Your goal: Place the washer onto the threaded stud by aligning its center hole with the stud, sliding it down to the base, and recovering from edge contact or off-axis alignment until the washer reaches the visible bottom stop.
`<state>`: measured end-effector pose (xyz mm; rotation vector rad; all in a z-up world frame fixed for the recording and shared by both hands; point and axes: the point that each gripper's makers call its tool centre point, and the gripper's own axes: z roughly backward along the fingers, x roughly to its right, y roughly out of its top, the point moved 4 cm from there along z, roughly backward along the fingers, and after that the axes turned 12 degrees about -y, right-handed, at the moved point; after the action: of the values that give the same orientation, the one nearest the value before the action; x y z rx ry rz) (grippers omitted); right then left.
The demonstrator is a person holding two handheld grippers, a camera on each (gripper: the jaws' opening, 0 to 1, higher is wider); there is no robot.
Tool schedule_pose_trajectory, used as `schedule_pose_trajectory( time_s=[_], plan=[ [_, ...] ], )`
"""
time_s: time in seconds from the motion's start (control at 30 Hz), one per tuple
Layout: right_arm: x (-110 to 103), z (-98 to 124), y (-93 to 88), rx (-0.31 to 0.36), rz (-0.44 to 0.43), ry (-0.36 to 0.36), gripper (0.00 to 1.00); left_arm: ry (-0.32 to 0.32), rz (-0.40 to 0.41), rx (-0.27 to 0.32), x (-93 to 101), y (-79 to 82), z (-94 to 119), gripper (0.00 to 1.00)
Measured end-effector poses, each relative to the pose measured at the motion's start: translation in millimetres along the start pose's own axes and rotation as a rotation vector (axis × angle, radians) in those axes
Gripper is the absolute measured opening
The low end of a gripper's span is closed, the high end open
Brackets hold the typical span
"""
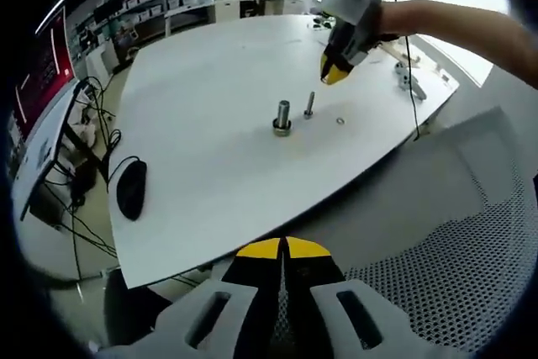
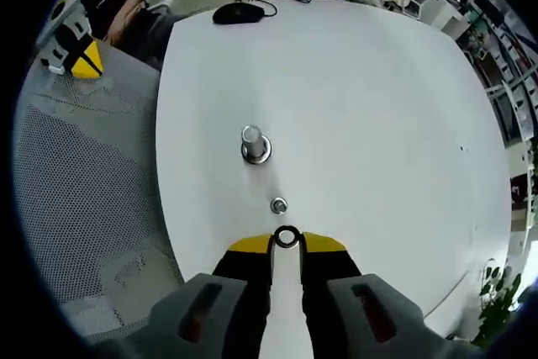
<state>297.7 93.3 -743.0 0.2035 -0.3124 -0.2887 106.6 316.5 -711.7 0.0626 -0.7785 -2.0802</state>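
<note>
White table [image 2: 378, 107] carried the threaded stud [image 2: 278, 205], and the right gripper [image 2: 286, 245], pinching the washer [image 2: 286, 237] just short of it, needed centring overhead; left gripper [image 1: 283, 250] sat closed

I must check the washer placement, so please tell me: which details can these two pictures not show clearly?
- Washer, right gripper view: between the yellow tips of the right gripper; a real grasp cannot be confirmed.
- Small threaded stud, right gripper view: seen from above, its threads and base hidden.
- Small ring, left gripper view: too small to identify.
</note>
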Motion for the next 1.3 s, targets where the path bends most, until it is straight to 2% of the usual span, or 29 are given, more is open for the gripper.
schedule_pose_trajectory(
  time_s=[0.07, 0.13, 0.2, 0.23, 0.3, 0.37, 0.53, 0.67, 0.73, 0.83, 0.9, 1.0, 1.13, 1.3],
  plan=[
    [-1, -1, 0.3, -0.003, 0.002, 0.002, 0.13, 0.018, -0.008, -0.017, -1.1, -2.1, 1, 0.0],
    [-2, -2, 0.6, -0.005, 0.005, 0.005, 0.13, 0.015, 0.029, -0.021, 0.8, -2.7, 3, 0.0],
    [-3, -2, 1.4, -0.005, 0.005, 0.007, 0.13, -0.009, 0.054, 0.048, 7.5, 6.0, 3, 0.0],
    [-3, -2, 1.6, -0.005, 0.005, 0.008, 0.13, -0.014, 0.053, 0.049, 9.4, 6.2, 3, 0.0],
    [-4, -4, 2.4, -0.006, 0.003, 0.011, 0.13, -0.008, 0.057, 0.035, 9.5, 2.9, 1, 0.0],
    [-5, -6, 4.0, -0.007, 0.0, 0.017, 0.13, 0.031, 0.048, 0.01, 3.9, -2.3, -1, 0.0],
    [-7, -12, 7.6, -0.006, 0.006, 0.033, 0.13, 0.069, 0.016, -0.009, -0.8, -6.0, -3, 0.0],
    [-7, -16, 10.7, -0.01, 0.01, 0.032, 0.13, 0.075, 0.015, -0.019, -2.5, -7.4, -4, 0.0],
    [-7, -17, 12.7, -0.009, 0.016, 0.025, 0.13, 0.105, -0.009, -0.023, -6.0, -7.5, -3, 0.0],
    [-5, -18, 14.9, -0.008, 0.017, 0.024, 0.13, 0.107, -0.007, -0.011, -6.9, -6.8, -3, 0.0],
    [-5, -20, 15.6, -0.015, 0.024, 0.022, 0.13, 0.131, -0.028, -0.016, -9.7, -7.0, -2, 0.0],
    [-6, -22, 15.6, -0.022, 0.028, 0.031, 0.13, 0.132, -0.033, -0.056, -10.7, -11.5, -5, 0.0],
    [-7, -26, 15.4, -0.027, 0.031, 0.039, 0.13, 0.136, -0.042, -0.035, -11.3, -8.1, -3, 0.0],
    [-6, -32, 11.4, -0.05, 0.05, 0.036, 0.13, 0.141, -0.038, -0.052, -14.9, -10.9, -3, 0.0]
  ],
)
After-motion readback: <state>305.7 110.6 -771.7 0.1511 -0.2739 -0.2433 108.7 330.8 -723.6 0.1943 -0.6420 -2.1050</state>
